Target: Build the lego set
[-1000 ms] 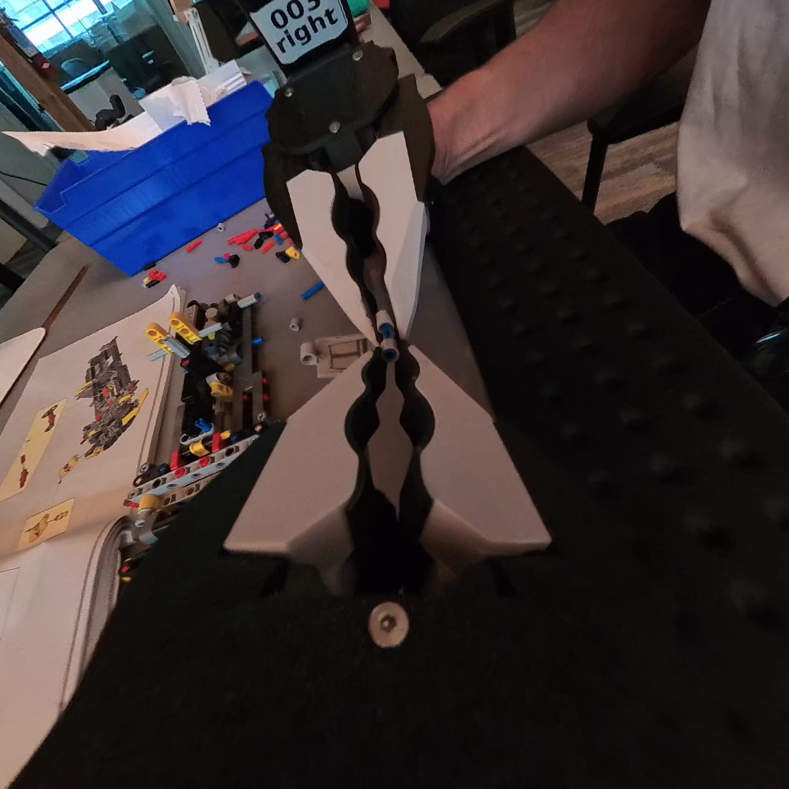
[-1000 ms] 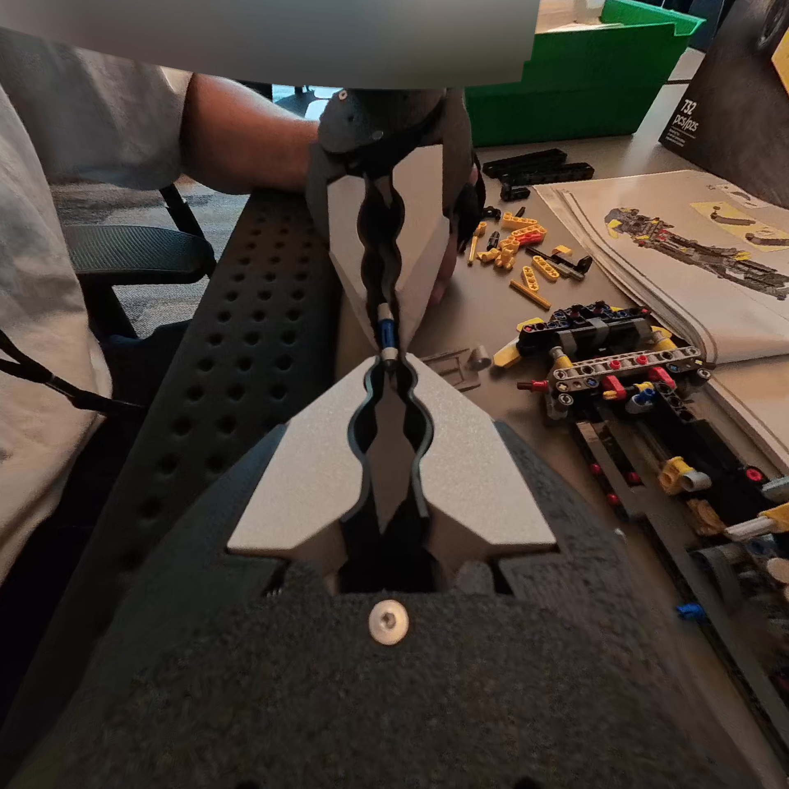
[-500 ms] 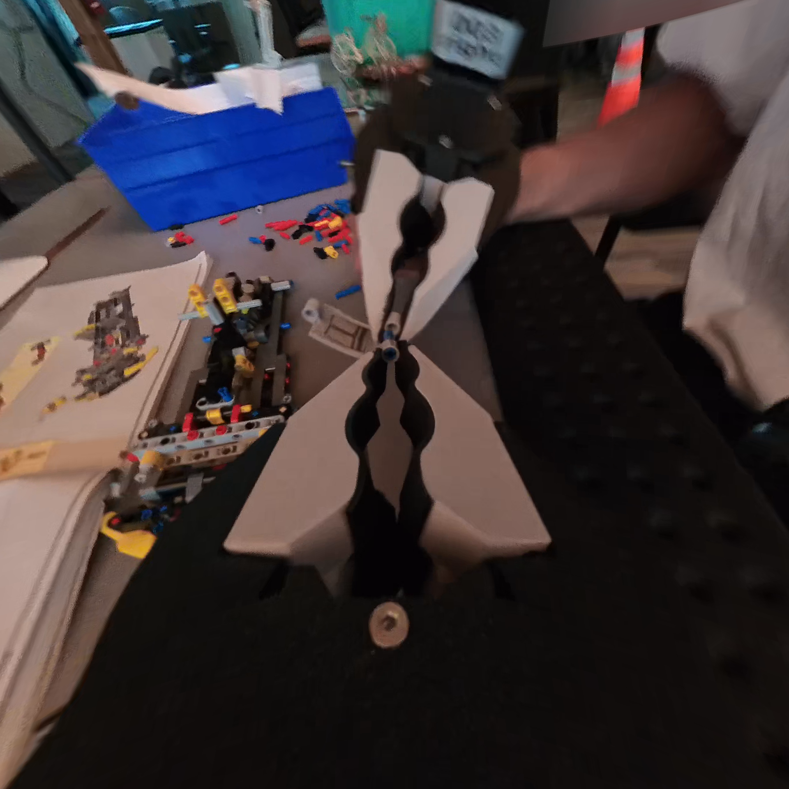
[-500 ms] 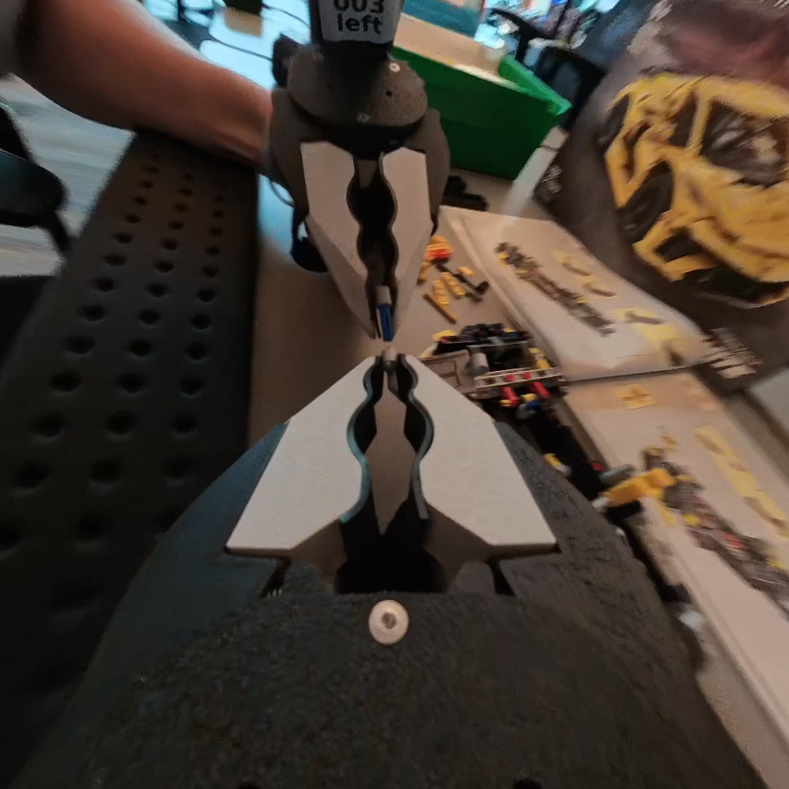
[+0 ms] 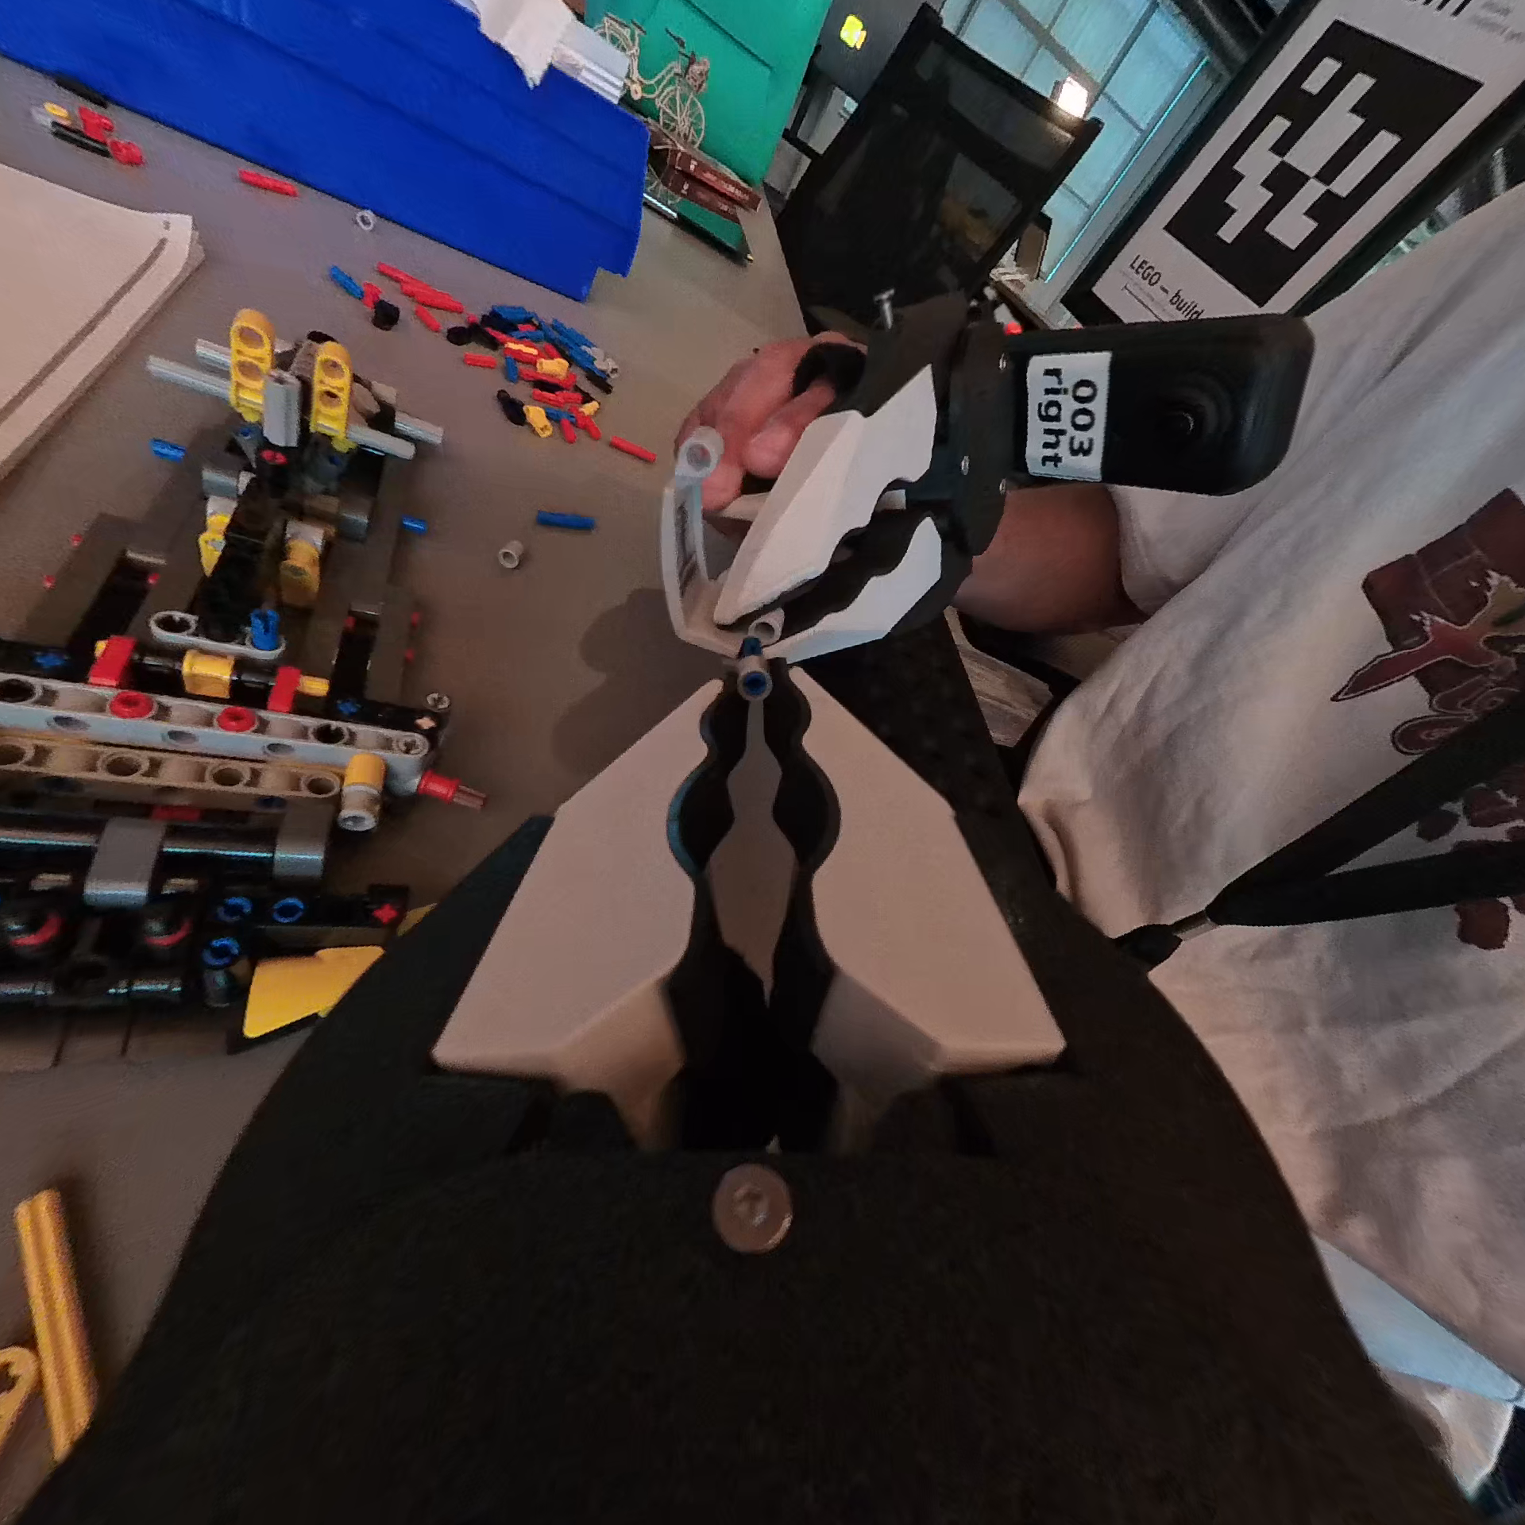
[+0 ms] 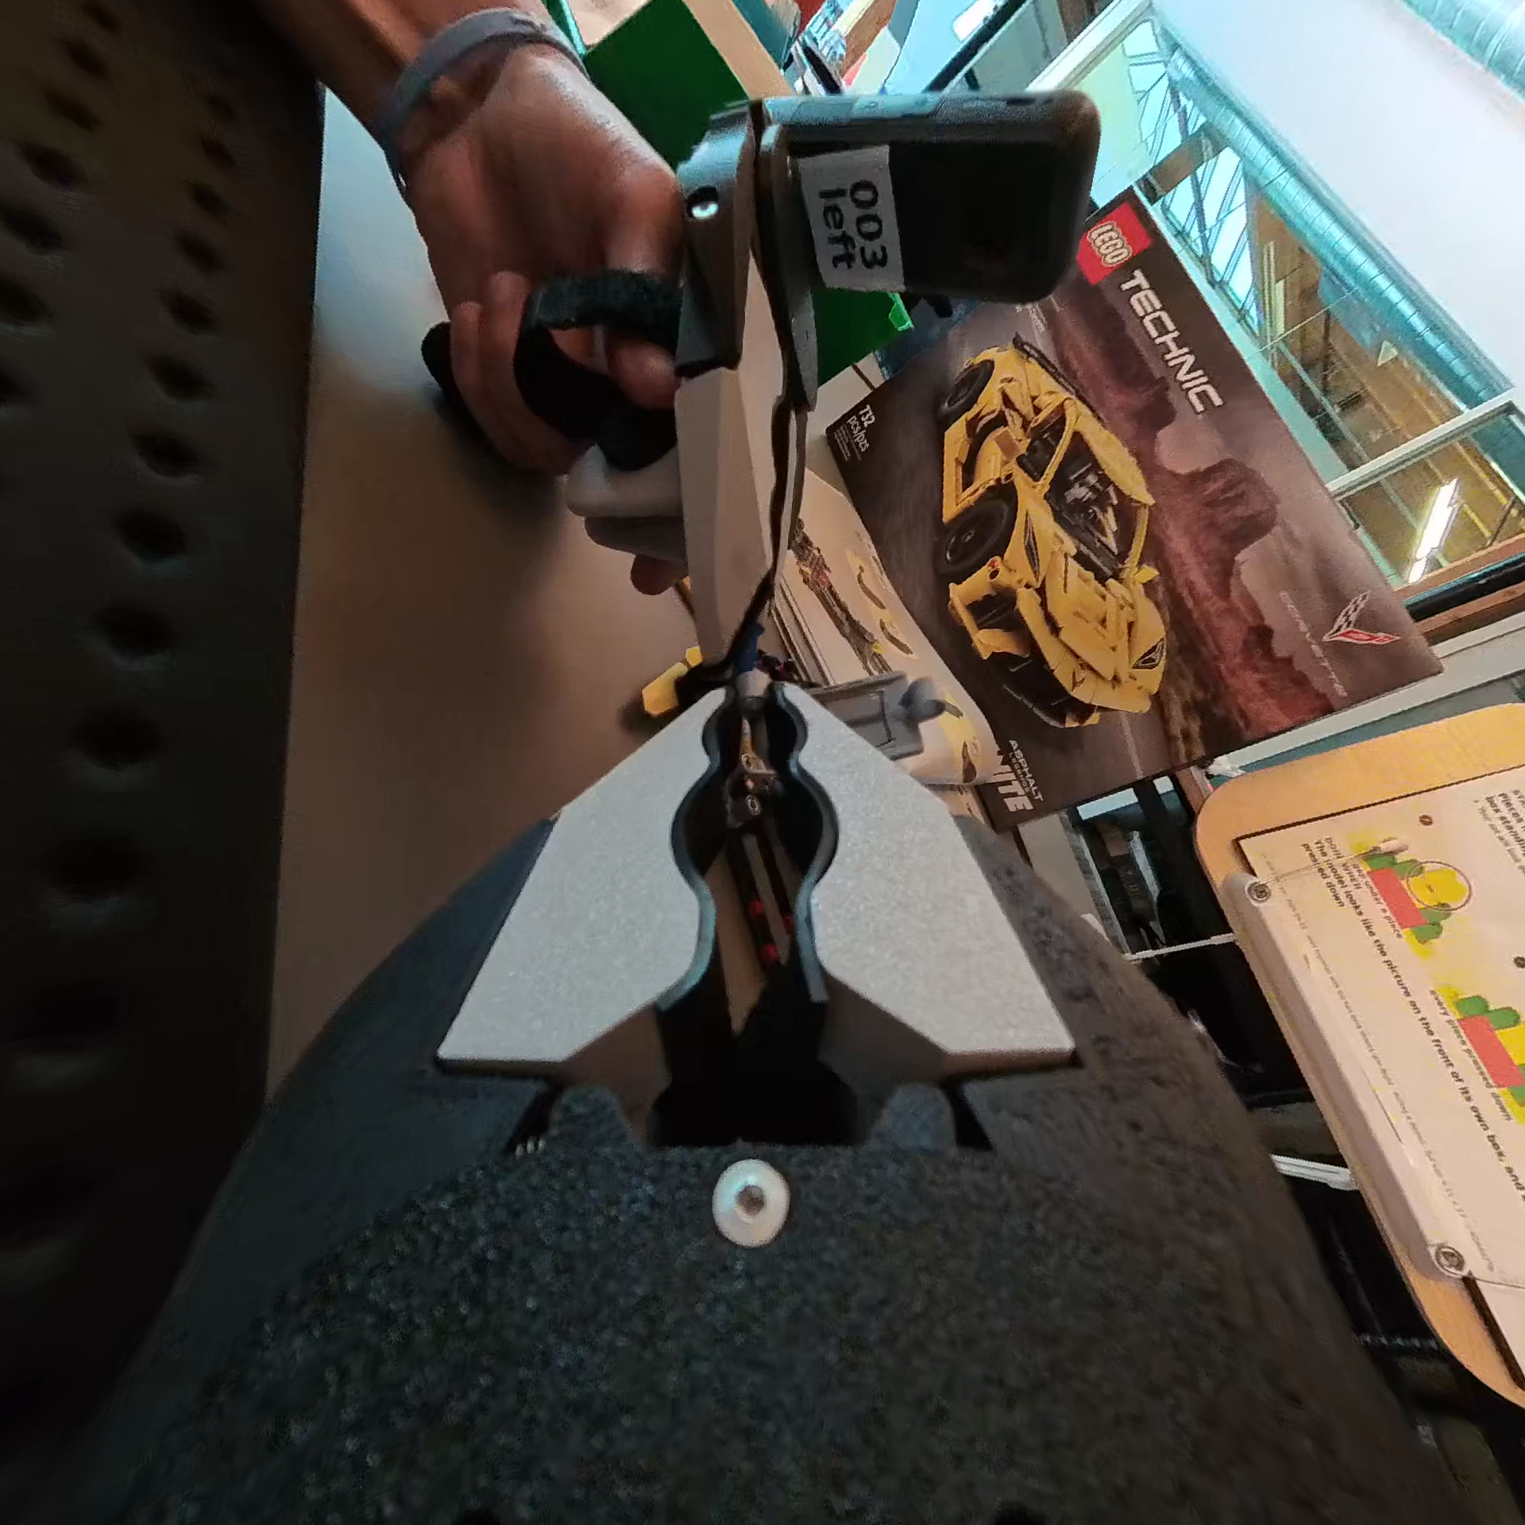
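Observation:
My left gripper [image 5: 753,686] is shut on a small blue pin [image 5: 753,682], held above the table. My right gripper [image 5: 763,631] lies on its side just beyond it, shut on a light grey curved panel piece [image 5: 685,528]. The pin's end meets the round socket at the panel's lower corner. In the right wrist view my right gripper [image 6: 753,695] grips the panel's socket, and the panel [image 6: 904,710] sticks out to the right. The left gripper [image 6: 738,652] comes down from above with the blue pin [image 6: 747,656]. The partly built chassis [image 5: 206,743] lies on the table to the left.
Loose red, blue and yellow parts [image 5: 536,371] lie in front of a blue bin [image 5: 371,124]. An instruction booklet [image 5: 74,272] is at far left and yellow pieces [image 5: 49,1279] at near left. The set's box [image 6: 1114,536], a green bin [image 6: 660,91] and a wooden board [image 6: 1362,949] are on the right.
Both grippers have rolled and swung round while staying tip to tip, so each now appears sideways in the other's view. The pin and the panel's socket have closed up. Both remain shut.

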{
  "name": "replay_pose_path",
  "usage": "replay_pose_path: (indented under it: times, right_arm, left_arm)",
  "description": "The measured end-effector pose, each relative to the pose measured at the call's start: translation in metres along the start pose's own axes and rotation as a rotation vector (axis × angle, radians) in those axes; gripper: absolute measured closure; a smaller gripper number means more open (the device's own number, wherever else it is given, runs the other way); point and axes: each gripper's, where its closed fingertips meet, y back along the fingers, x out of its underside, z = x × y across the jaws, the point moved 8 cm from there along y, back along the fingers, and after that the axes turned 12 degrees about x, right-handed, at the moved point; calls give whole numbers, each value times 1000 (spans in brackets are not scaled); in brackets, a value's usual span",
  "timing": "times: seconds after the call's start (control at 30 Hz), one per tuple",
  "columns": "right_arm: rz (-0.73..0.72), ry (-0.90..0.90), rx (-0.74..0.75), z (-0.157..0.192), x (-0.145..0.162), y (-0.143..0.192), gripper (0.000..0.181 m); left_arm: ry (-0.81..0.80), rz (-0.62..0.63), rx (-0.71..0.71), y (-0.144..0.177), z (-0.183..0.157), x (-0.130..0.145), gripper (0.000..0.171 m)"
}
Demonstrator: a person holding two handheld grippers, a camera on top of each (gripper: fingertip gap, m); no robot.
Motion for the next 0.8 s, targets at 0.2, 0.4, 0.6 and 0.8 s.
replay_pose_path:
  times: [0.2, 0.4, 0.6, 0.8]
  right_arm:
    - [8, 11, -8, 2, 1, -2, 174]
    - [13, 2, -5, 1, 1, -2, 175]
    - [9, -15, 56, -6, -2, 0, 175]
    - [34, -35, 104, -10, -3, 0, 175]
  left_arm:
    - [3, -9, 14, 1, 0, 0, 169]
    - [20, -37, 11, 0, 0, -1, 169]
    - [86, -165, 65, -2, 1, -6, 171]
    - [89, -236, 52, -4, 2, -9, 170]
